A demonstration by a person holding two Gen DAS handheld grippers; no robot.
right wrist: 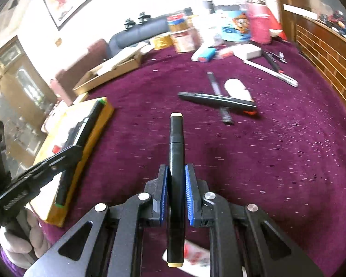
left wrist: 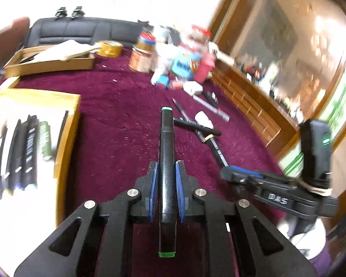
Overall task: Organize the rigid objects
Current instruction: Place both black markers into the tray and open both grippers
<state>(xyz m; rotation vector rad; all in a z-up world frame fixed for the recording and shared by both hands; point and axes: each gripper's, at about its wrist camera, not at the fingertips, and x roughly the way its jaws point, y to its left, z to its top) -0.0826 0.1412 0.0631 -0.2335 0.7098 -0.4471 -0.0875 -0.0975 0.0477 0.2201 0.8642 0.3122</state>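
In the left wrist view my left gripper (left wrist: 166, 165) is shut on a black marker with green end caps (left wrist: 166, 136), held lengthwise above the maroon cloth. To its left a yellow-rimmed box (left wrist: 67, 133) holds several black markers (left wrist: 27, 152). My right gripper (left wrist: 227, 173) reaches in from the right with a marker (left wrist: 215, 150) in it. In the right wrist view my right gripper (right wrist: 176, 168) is shut on a black marker with cream end caps (right wrist: 175, 136). The left gripper (right wrist: 77, 146) carries the green-capped marker (right wrist: 92, 117) over the box (right wrist: 105, 124). Loose markers (right wrist: 216, 100) lie crossed ahead.
A flat cardboard box (left wrist: 50, 62), a tape roll (left wrist: 109, 48), jars (left wrist: 143, 55) and blurred packets (left wrist: 184, 62) crowd the cloth's far side. A wooden slatted rail (left wrist: 249, 108) borders the right. A person's hand (right wrist: 18, 237) grips the left tool. A white oval thing (right wrist: 237, 90) lies by the loose markers.
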